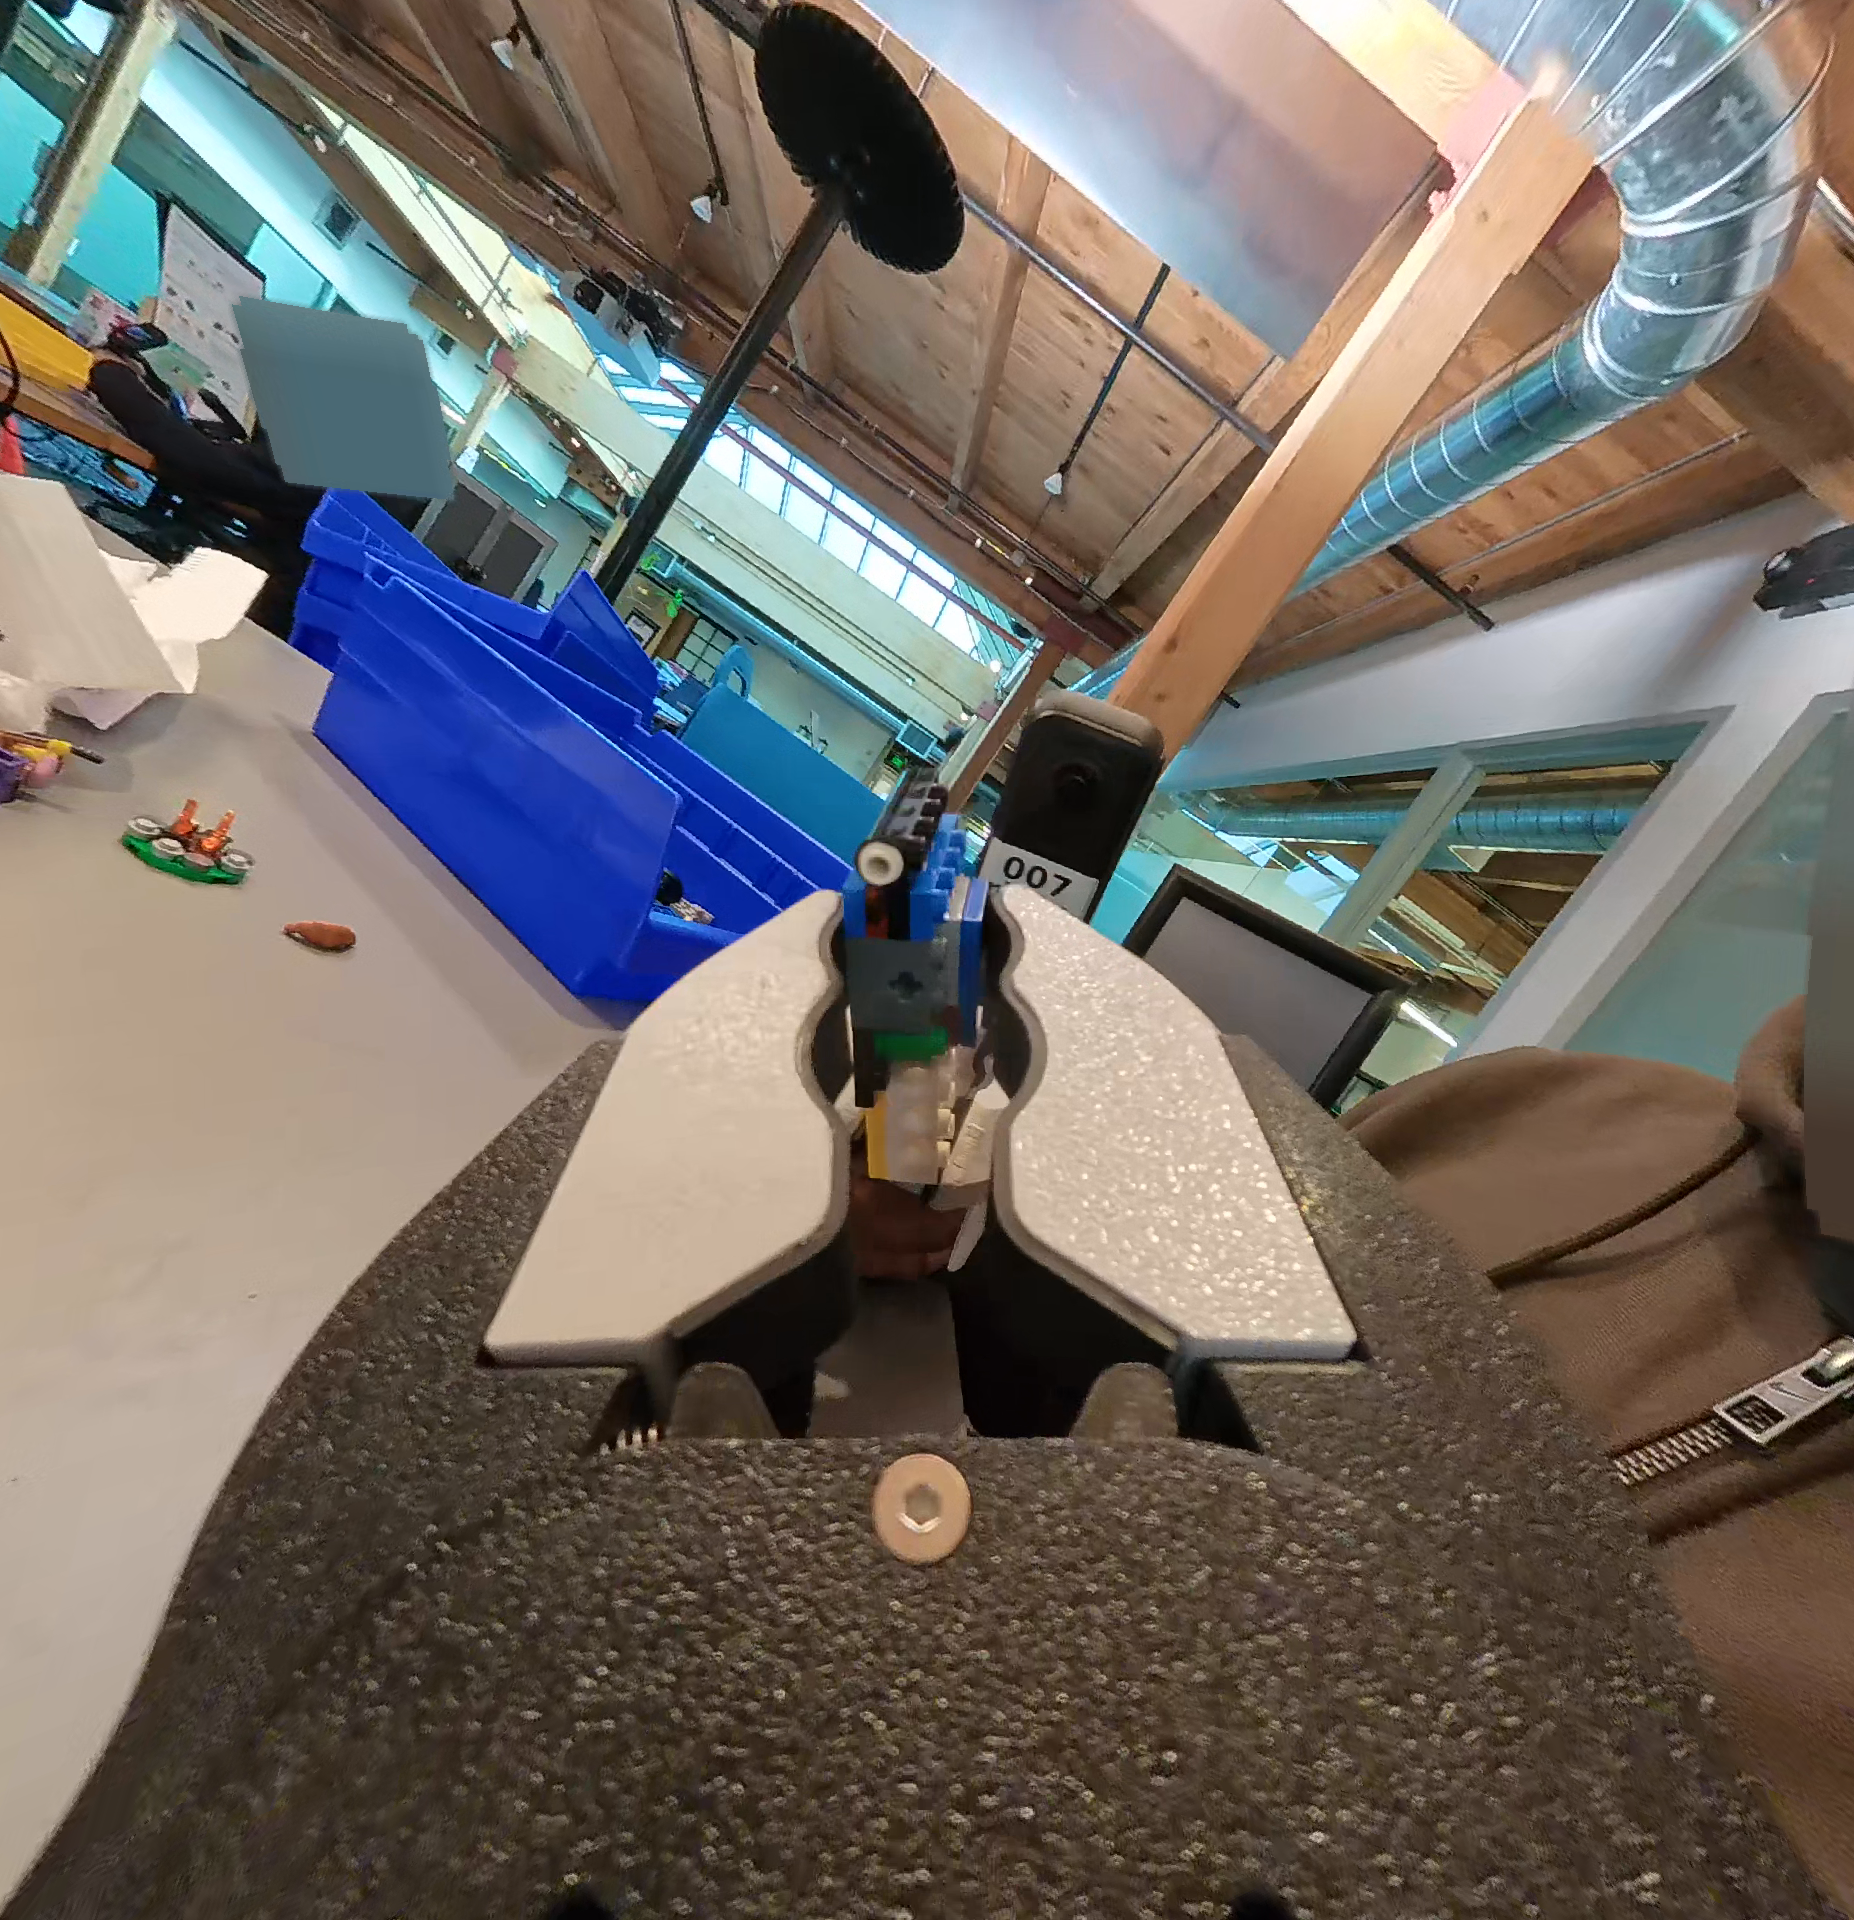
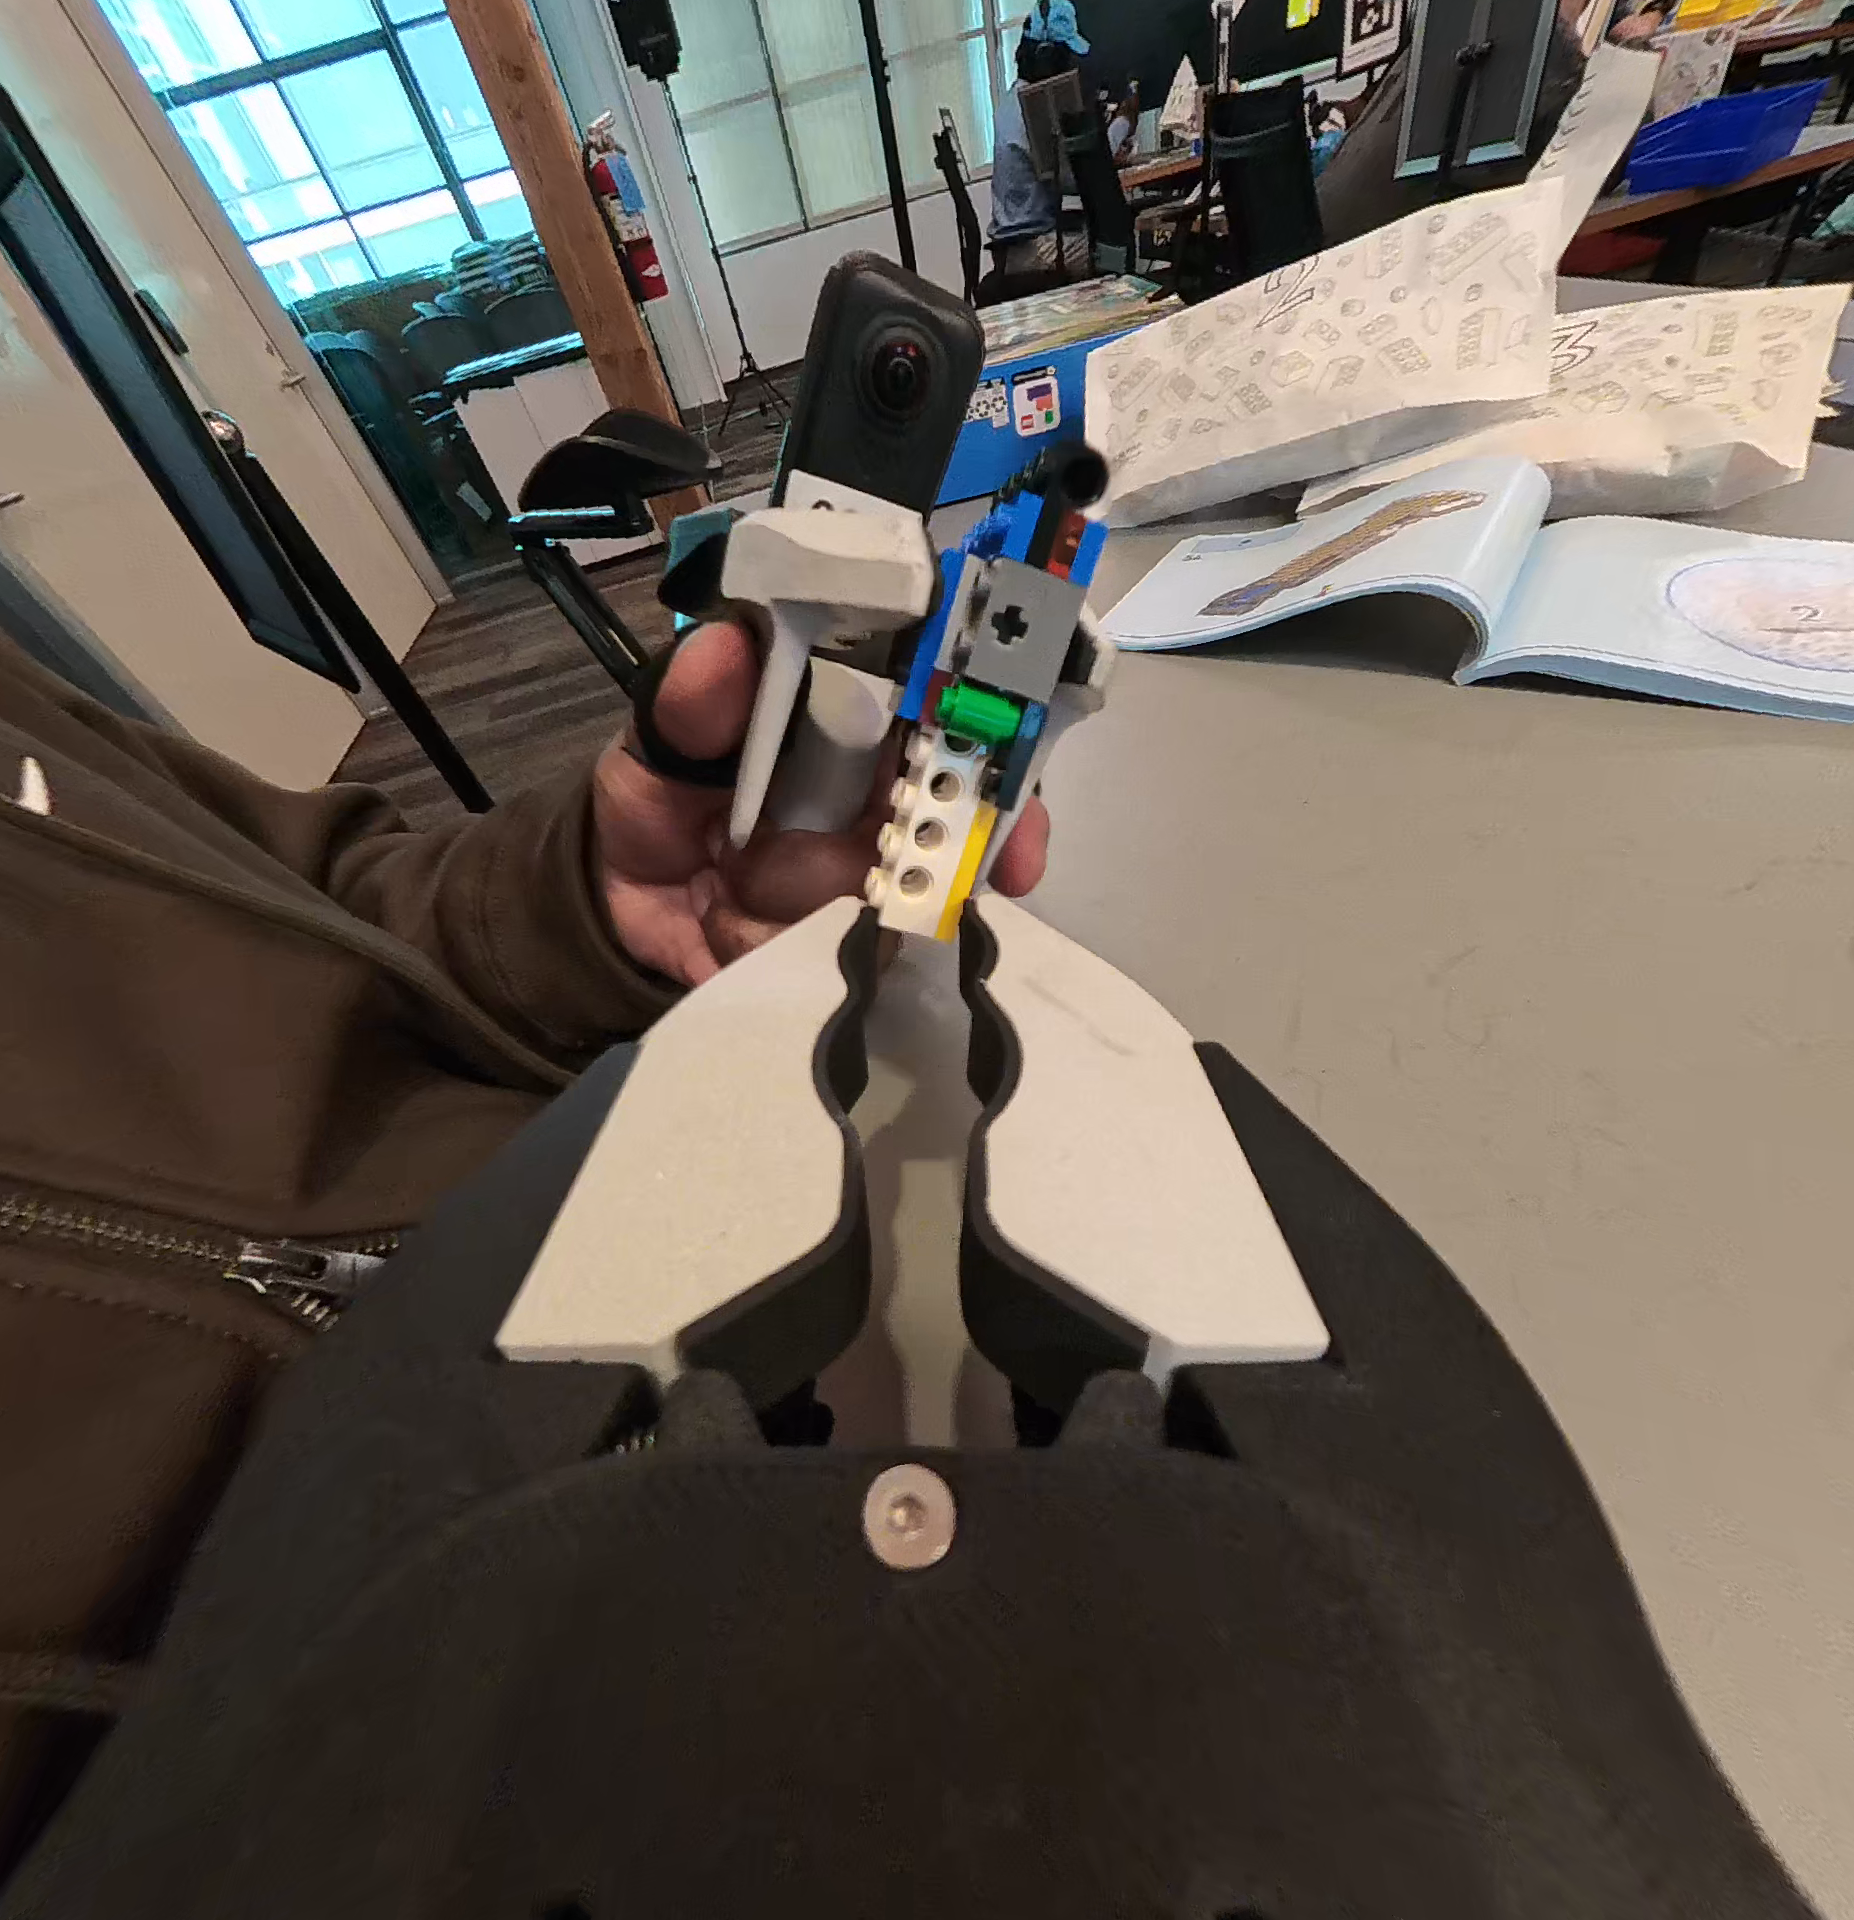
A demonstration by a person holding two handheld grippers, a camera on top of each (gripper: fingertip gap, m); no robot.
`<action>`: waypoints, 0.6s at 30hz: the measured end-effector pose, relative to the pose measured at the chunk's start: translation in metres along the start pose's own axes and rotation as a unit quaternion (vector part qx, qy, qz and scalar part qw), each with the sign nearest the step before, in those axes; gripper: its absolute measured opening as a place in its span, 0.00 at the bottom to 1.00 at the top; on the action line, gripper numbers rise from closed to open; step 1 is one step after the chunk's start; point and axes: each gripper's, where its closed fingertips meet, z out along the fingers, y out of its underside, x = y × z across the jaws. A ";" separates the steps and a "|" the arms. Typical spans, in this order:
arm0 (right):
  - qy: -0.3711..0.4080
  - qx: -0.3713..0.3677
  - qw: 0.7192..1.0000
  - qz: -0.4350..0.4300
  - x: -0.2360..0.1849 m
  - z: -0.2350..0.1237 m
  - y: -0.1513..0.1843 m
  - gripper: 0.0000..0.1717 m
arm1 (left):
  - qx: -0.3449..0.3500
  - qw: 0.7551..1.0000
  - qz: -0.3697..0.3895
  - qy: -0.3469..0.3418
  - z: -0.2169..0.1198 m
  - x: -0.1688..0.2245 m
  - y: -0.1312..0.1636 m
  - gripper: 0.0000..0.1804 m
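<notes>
Blue bins [image 1: 507, 758] stood stacked on the grey desk [image 1: 175, 1091], and only a few small dark bits showed in the front one; what they were could not be told. A green round toy piece [image 1: 187, 834] and a small brown bit [image 1: 320, 935] lay on the desk near the bins. In the right wrist view, another blue bin [image 2: 1723, 130] sat on a far table, and what was in it was hidden. The left gripper [image 1: 915, 966] had its fingers [image 1: 746, 1039] close together, squeezing a brick toy [image 1: 907, 987] made of blue, grey, green, white and yellow bricks. The toy was up in the air over the desk edge, not lying on it. The right gripper [image 2: 915, 925] had its fingers [image 2: 1058, 1039] close together too, pinching the white and yellow end of the same brick toy [image 2: 944, 842]. A hand [image 2: 694, 852] in a brown sleeve held the left gripper. An open booklet [image 2: 1525, 592] and white paper bags [image 2: 1370, 343] lay on the desk behind.
</notes>
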 end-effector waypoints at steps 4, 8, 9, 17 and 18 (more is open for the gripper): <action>0.056 0.017 0.997 -0.041 0.011 -0.004 -0.006 0.08 | 0.025 0.999 0.018 -0.030 -0.005 -0.006 -0.008 0.12; 0.108 0.033 0.986 -0.121 0.013 -0.008 -0.014 0.08 | 0.036 0.998 0.029 -0.033 -0.008 -0.004 -0.011 0.12; 0.116 0.032 0.983 -0.138 0.012 -0.007 -0.014 0.08 | 0.037 0.998 0.029 -0.033 -0.008 -0.004 -0.011 0.12; 0.098 0.036 0.984 -0.147 0.006 -0.008 -0.014 0.10 | 0.045 0.998 0.033 -0.033 -0.011 -0.004 -0.013 0.12; 0.098 0.040 0.984 -0.144 0.007 -0.010 -0.015 0.10 | 0.042 0.998 0.036 -0.035 -0.010 -0.004 -0.012 0.11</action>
